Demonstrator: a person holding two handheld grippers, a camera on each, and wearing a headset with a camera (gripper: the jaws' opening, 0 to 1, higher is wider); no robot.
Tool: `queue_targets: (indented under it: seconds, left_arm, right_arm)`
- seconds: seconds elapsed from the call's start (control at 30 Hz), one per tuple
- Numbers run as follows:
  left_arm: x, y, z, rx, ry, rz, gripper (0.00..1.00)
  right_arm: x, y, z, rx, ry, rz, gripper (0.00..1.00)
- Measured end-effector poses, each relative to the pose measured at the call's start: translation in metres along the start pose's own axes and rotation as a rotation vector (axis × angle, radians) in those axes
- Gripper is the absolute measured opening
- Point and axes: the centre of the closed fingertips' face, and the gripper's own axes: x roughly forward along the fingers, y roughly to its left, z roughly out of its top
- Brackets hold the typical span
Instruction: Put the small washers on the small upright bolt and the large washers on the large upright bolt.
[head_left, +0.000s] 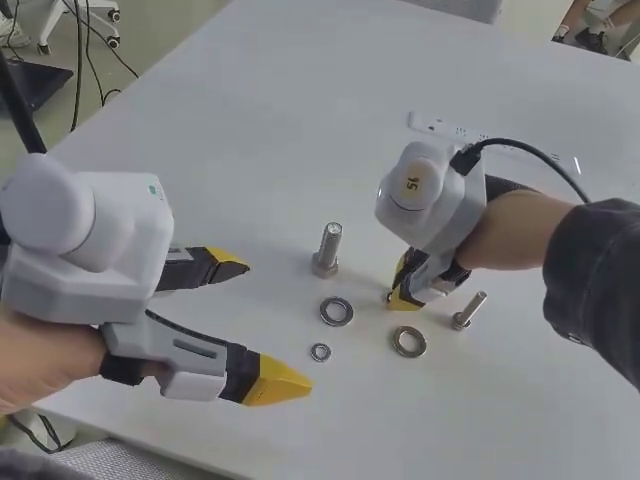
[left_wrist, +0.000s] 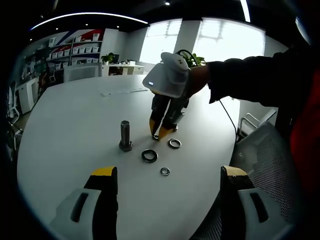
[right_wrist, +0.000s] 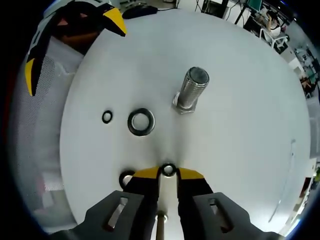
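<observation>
Right gripper (head_left: 401, 297) marked "15", jaws pinching small washer (right_wrist: 168, 170), left gripper (head_left: 270, 322) jaws wide apart

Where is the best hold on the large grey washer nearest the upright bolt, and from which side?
Probably the band of the large grey washer, from above: one jaw tip in the hole, one outside. It lies flat on the white table, no edge raised. Use the side away from the upright silver bolt.

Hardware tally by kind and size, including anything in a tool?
large bolt: 1
small bolt: 1
large washer: 2
small washer: 2, one at the right tool tips
Total: 6
</observation>
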Motion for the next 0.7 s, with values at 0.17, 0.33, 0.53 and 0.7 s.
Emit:
queue_targets:
  seconds: [0.17,0.33,0.53,0.7]
  left_arm:
    - [0.0,0.0,0.0,0.0,0.001,0.002,0.84]
    - [0.0,0.0,0.001,0.001,0.001,0.001,0.84]
    - [0.001,-0.001,0.002,0.003,0.001,-0.003,0.84]
    - [0.001,-0.001,0.002,0.007,0.002,-0.005,0.84]
  right_arm:
    - [0.0,0.0,-0.001,-0.004,0.001,-0.001,0.14]
    - [-0.003,0.002,-0.001,-0.006,0.002,-0.007,0.14]
    - [-0.007,0.003,-0.002,0.0,0.002,-0.013,0.14]
    - [-0.011,0.003,-0.001,-0.002,-0.002,-0.02,0.14]
